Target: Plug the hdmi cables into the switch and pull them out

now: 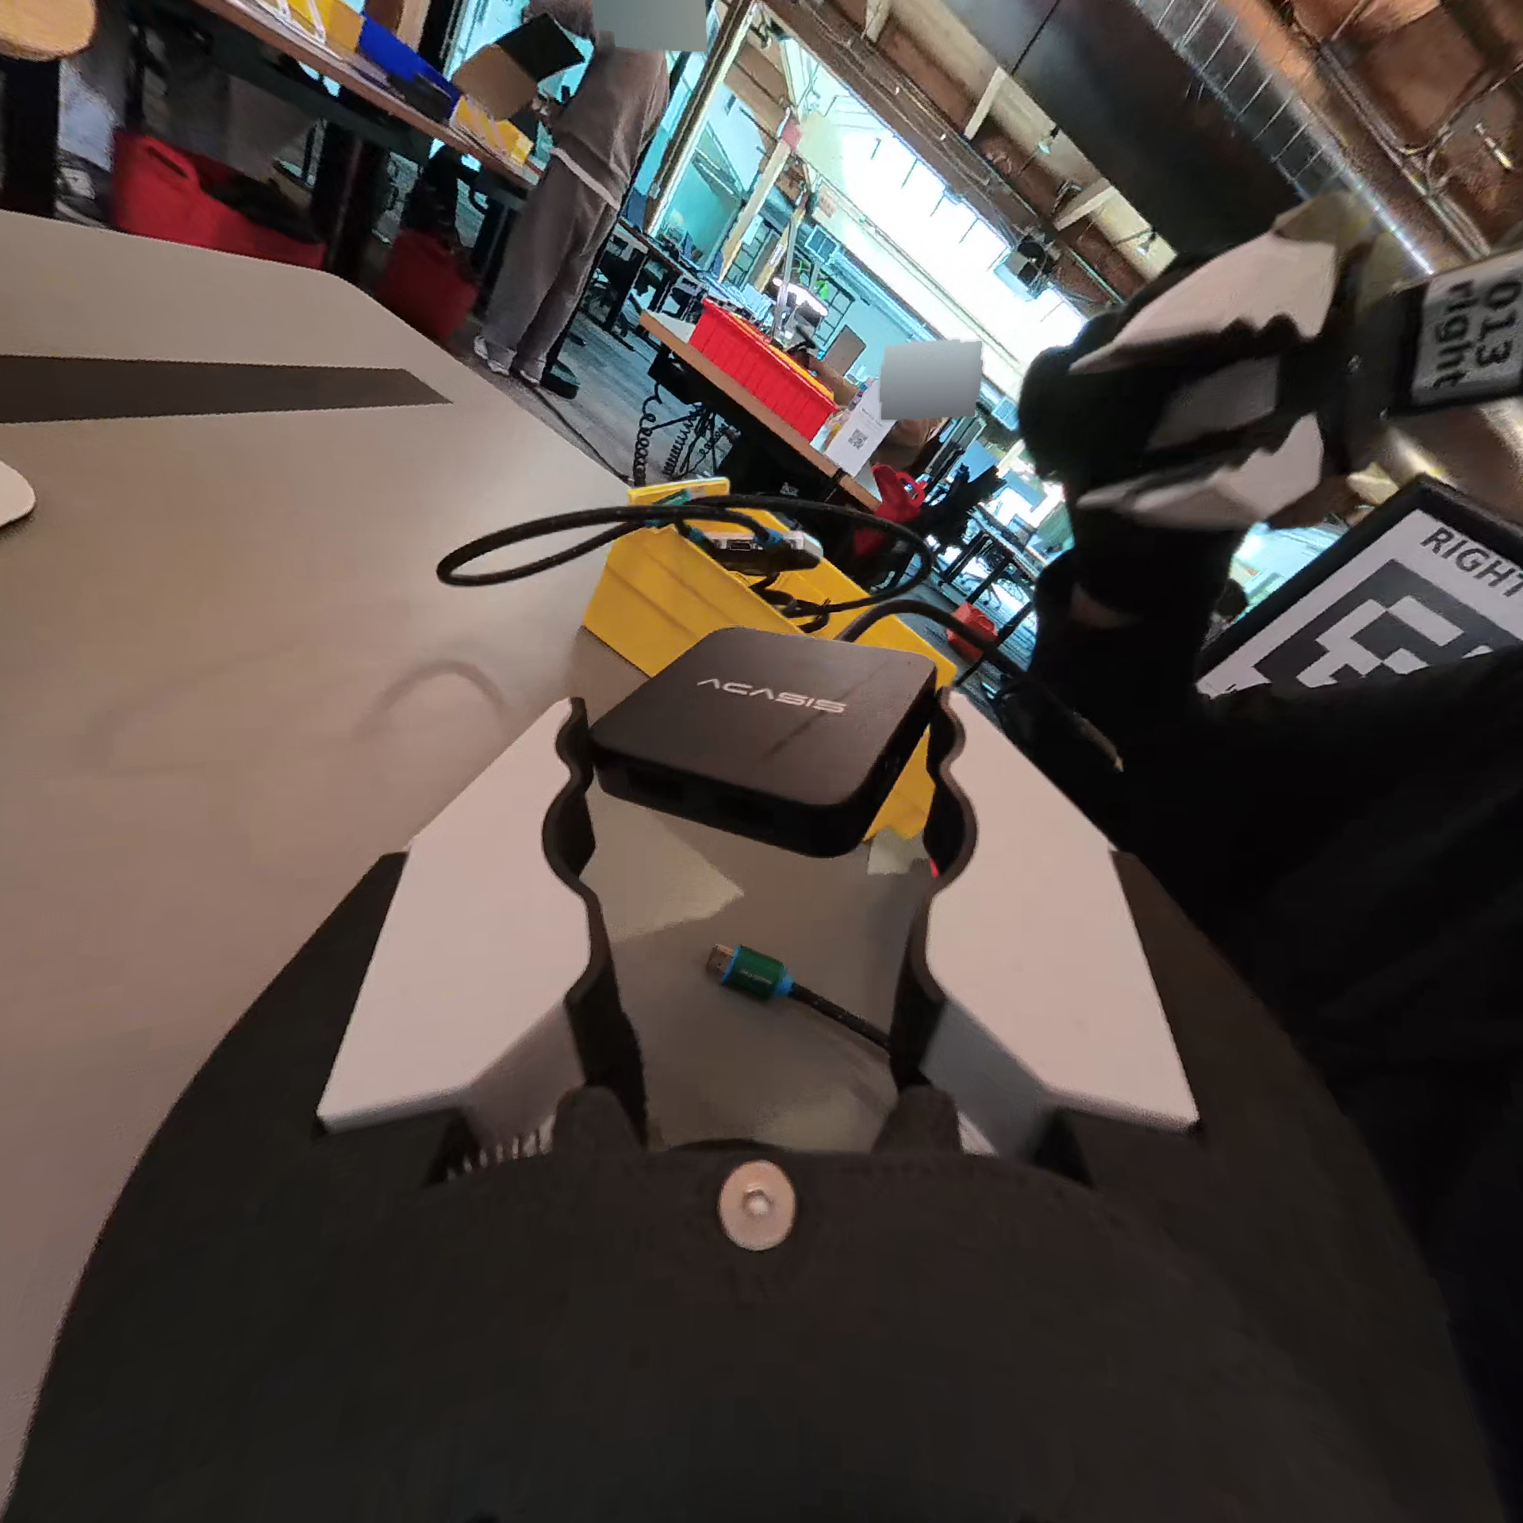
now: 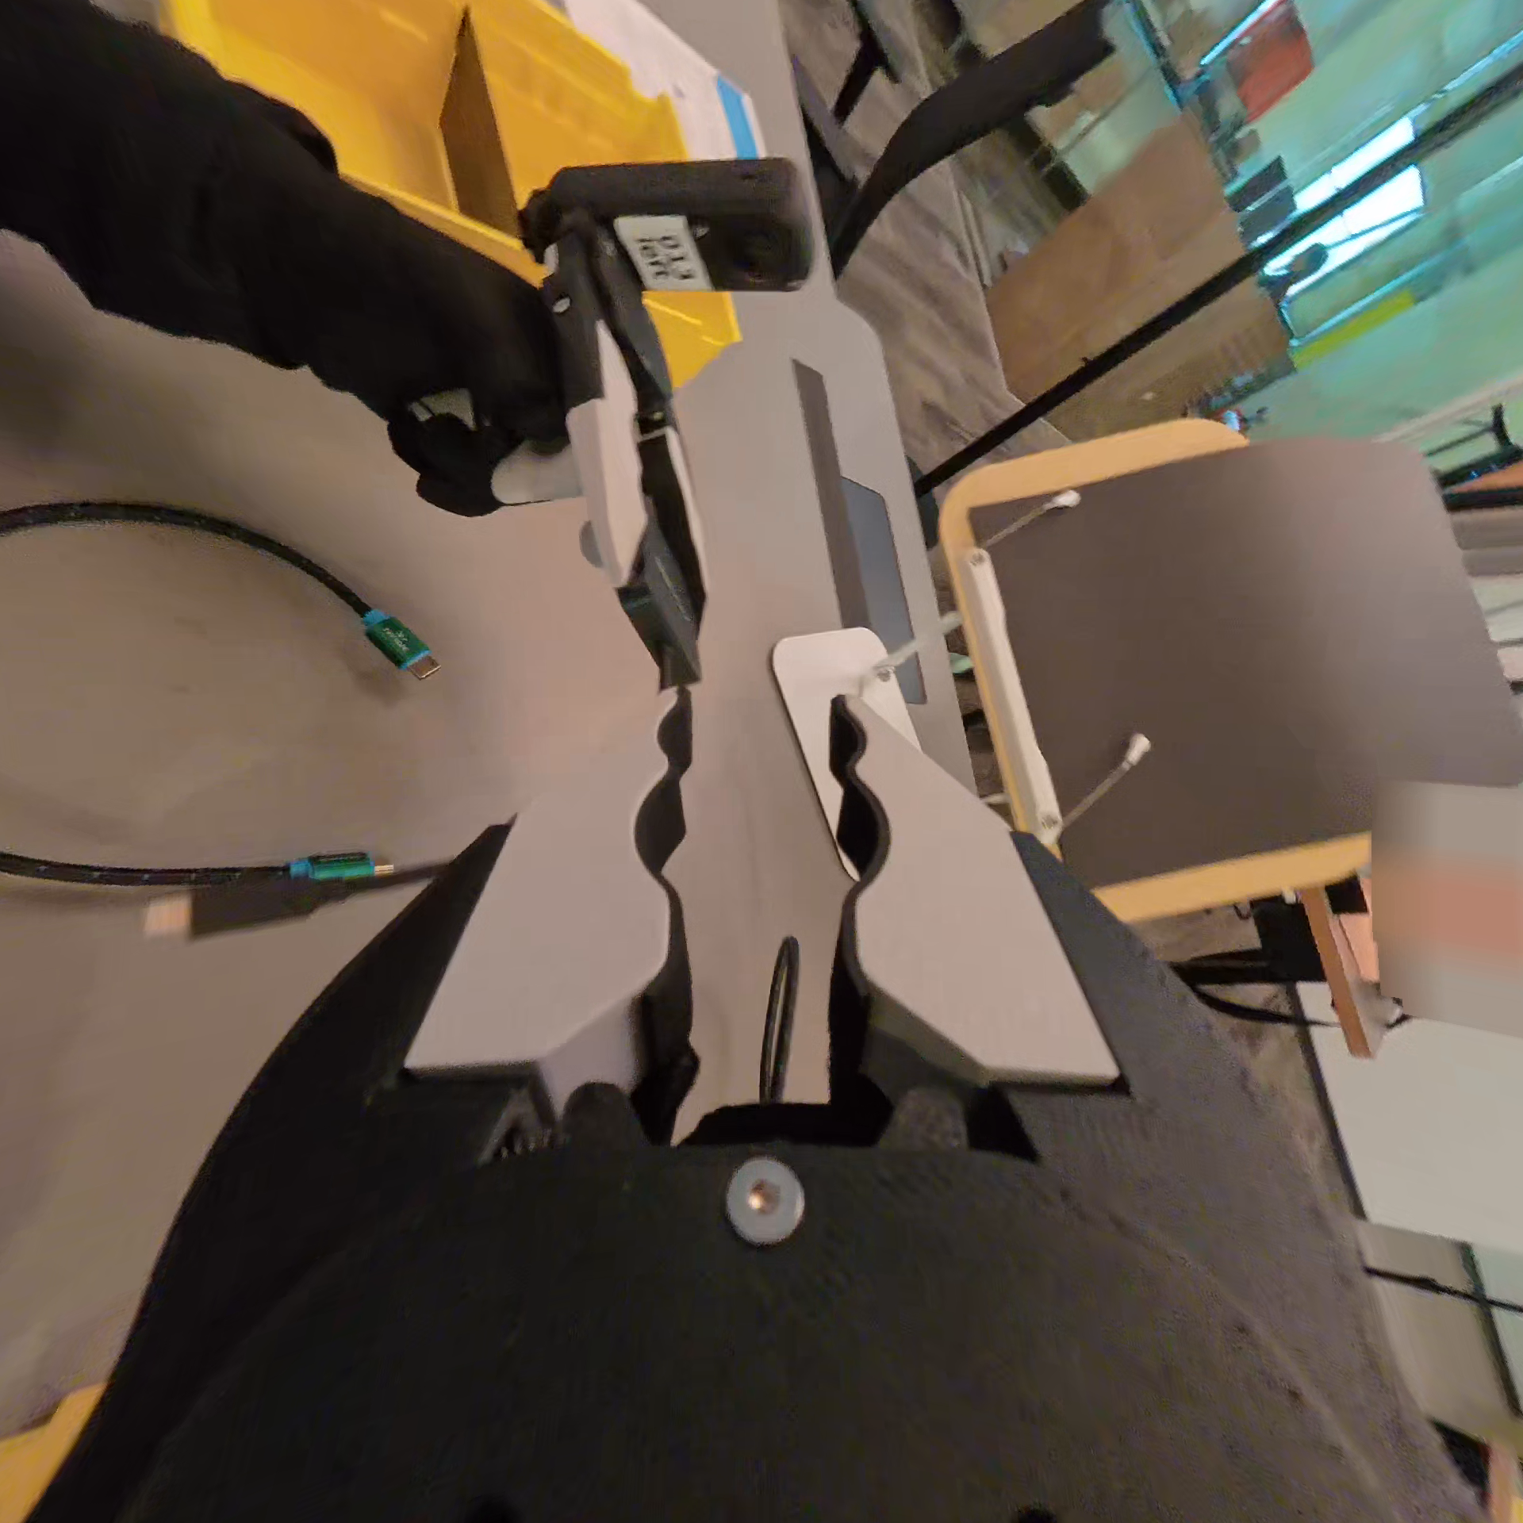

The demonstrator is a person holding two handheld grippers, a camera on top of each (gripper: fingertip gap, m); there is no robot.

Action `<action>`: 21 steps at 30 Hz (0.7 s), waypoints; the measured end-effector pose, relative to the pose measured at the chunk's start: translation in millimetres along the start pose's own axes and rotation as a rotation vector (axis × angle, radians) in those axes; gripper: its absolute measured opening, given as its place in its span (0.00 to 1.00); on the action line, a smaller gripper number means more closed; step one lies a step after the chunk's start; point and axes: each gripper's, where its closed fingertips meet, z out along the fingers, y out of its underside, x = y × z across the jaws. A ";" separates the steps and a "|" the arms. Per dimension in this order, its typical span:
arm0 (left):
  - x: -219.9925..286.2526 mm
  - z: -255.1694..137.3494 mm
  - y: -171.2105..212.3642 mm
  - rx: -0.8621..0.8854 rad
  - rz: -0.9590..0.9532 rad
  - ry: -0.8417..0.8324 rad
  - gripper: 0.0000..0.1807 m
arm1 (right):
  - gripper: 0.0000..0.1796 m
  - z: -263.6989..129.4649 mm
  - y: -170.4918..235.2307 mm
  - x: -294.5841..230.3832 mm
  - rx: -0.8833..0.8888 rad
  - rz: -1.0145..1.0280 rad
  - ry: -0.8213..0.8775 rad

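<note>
My left gripper (image 1: 758, 733) is shut on the black square switch (image 1: 766, 725) and holds it by its sides above the grey table (image 1: 247, 659). Empty ports show on the switch's near face. A green and blue HDMI plug (image 1: 750, 968) lies on the table below it. In the right wrist view, my right gripper (image 2: 762, 709) is open and empty. It points at the left gripper (image 2: 651, 569), which holds the switch (image 2: 672, 618) edge-on. Two green HDMI plugs (image 2: 400, 647) (image 2: 338, 867) lie apart from the switch, on the table at left.
A yellow bin (image 1: 659, 593) stands behind the switch, with a black cable loop (image 1: 577, 527) over it. A dark-tipped connector (image 2: 239, 906) lies by the nearer plug. A white stand base (image 2: 812, 667) and a chair (image 2: 1236, 659) lie beyond the right gripper. People stand at far tables.
</note>
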 end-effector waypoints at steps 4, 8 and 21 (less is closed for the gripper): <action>16.8 5.4 0.1 -0.015 0.010 0.033 0.44 | 0.23 59.7 13.6 -36.8 -0.019 -0.016 -0.118; 27.1 7.5 4.6 -0.009 -0.043 0.085 0.41 | 0.27 92.2 24.2 -53.6 0.011 -0.110 -0.093; -11.4 4.8 4.4 0.122 -0.156 -0.026 0.39 | 0.33 123.0 40.2 -83.5 -0.067 0.259 -0.157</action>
